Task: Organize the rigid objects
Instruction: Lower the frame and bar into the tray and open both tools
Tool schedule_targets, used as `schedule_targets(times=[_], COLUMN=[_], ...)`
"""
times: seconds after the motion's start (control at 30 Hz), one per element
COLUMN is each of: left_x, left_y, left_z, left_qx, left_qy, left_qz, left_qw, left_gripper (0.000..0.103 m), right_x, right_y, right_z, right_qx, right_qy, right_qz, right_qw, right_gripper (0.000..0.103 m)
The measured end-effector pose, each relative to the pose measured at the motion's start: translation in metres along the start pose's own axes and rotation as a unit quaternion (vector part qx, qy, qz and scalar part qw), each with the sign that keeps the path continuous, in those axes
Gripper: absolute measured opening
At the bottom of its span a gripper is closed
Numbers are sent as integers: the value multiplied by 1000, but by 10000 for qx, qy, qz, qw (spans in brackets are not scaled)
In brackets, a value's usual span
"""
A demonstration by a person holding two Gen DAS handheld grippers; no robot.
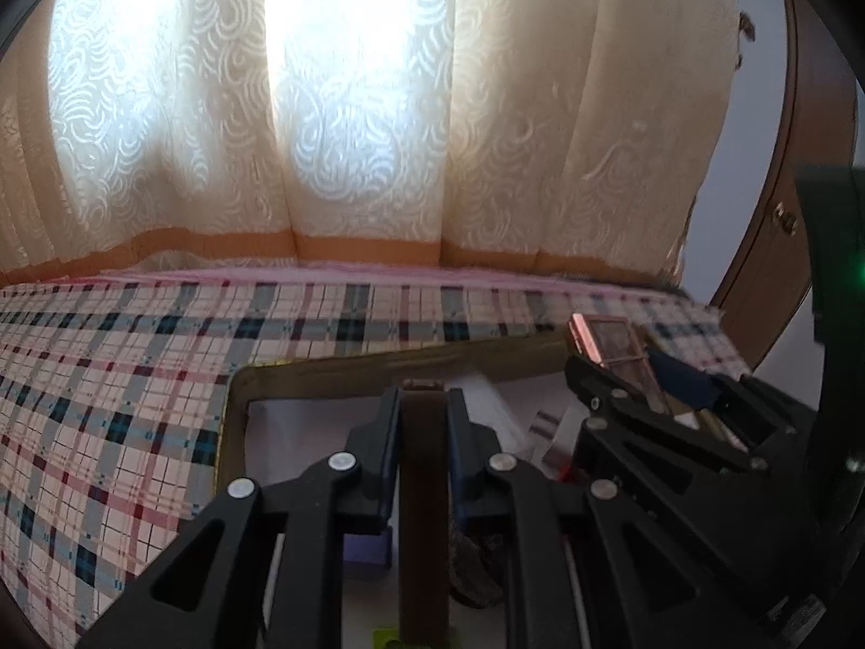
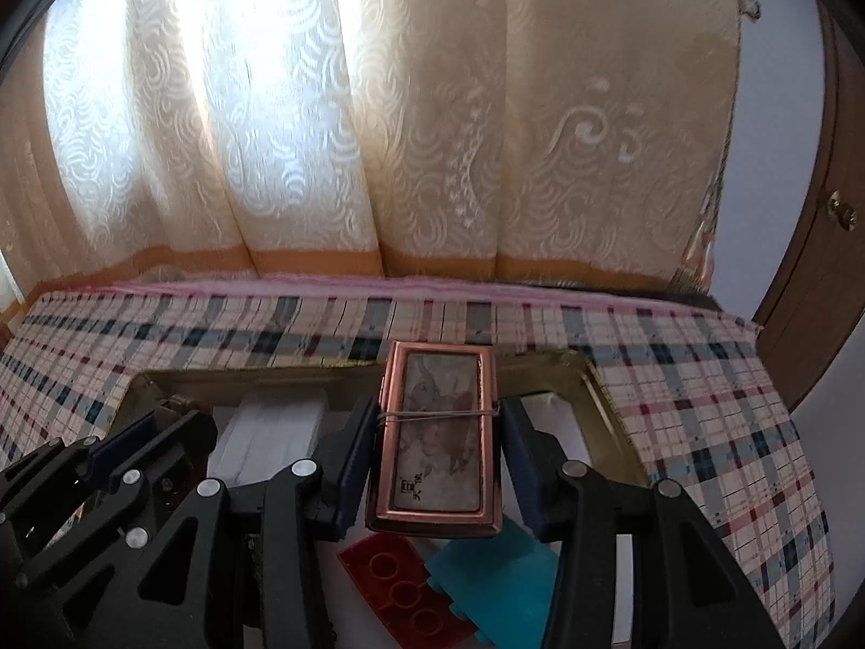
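Checked cloth [image 1: 108,378] covers the surface out to the left of the left gripper [image 1: 424,432], running back to a pale patterned curtain [image 1: 351,135]. The left gripper's jaws are clamped tight on a thin dark brown strip [image 1: 424,514], which stands between the pads and runs down out of the picture; its lower end is cut off, and what it is stays hard to say. Under the fingers lies a gold-rimmed tray [image 1: 232,422] with a white floor. A purple block [image 1: 367,549] shows just below the left finger, mostly hidden, and a rough dark lump [image 1: 476,568] sits under the right finger, too shadowed to name.

Further right, the right gripper [image 2: 438,443] holds a copper-framed rectangular case [image 2: 438,432] across its width, pads pressing both long sides, jaws partly spread to fit it. A thin band crosses the case's middle; its faded picture and small characters are unclear. The case hangs above the tray [image 2: 616,422], its far end over the back rim. Below it lie a red studded brick [image 2: 389,589] and a teal piece [image 2: 503,589], both partly covered. A white block [image 2: 270,432] rests left of the fingers. A brown door [image 2: 822,270] stands at the far right edge.
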State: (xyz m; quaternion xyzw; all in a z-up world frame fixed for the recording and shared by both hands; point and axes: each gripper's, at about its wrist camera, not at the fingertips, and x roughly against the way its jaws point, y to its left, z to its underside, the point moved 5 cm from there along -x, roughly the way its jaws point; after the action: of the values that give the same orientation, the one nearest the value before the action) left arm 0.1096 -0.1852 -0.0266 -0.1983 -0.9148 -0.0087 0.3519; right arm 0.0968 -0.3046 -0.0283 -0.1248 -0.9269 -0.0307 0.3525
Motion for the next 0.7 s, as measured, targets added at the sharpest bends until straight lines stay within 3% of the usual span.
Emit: schedule_targets(times=[0.1,0.13,0.17,0.2,0.23,0.27,0.3,0.37,0.53,0.7], left_x=[-9,-10,-12,-17,-23,-30,-29,-26,-20,-14], left_y=[1,3,6,10,14,14,9,1,-2,7], left_z=[7,8,9,12,16,19,18,18,16,13], left_qx=[116,168,208,291,405,396,230,31,-29,230], left_qy=[334,356,447,596,792,1025,1084,1032,973,725], left_qz=[-9,-93,-242,-403,-494,-459,-342,-182,-323,-367], left_qw=[9994,9992,9985,9970,9948,9929,9933,9945,9947,9964], left_gripper=[21,30,45,54,79,97,100,102,102,102], right_x=[-7,-9,-11,-12,-13,-12,-11,-4,11,36], right_y=[-1,-3,-5,-10,-14,-15,-16,-17,-18,-26], right_z=[2,3,4,5,6,7,8,10,14,14], right_qx=[-80,-137,-189,-286,-383,-482,-605,-666,-553,-666], right_qy=[259,326,380,450,489,512,522,373,-54,-824], right_qz=[-61,-101,-78,-5,11,-134,-410,-488,-196,172], right_qw=[9996,9993,9991,9986,9981,9974,9960,9959,9983,9942], right_gripper=[50,50,50,50,51,62,75,80,82,83])
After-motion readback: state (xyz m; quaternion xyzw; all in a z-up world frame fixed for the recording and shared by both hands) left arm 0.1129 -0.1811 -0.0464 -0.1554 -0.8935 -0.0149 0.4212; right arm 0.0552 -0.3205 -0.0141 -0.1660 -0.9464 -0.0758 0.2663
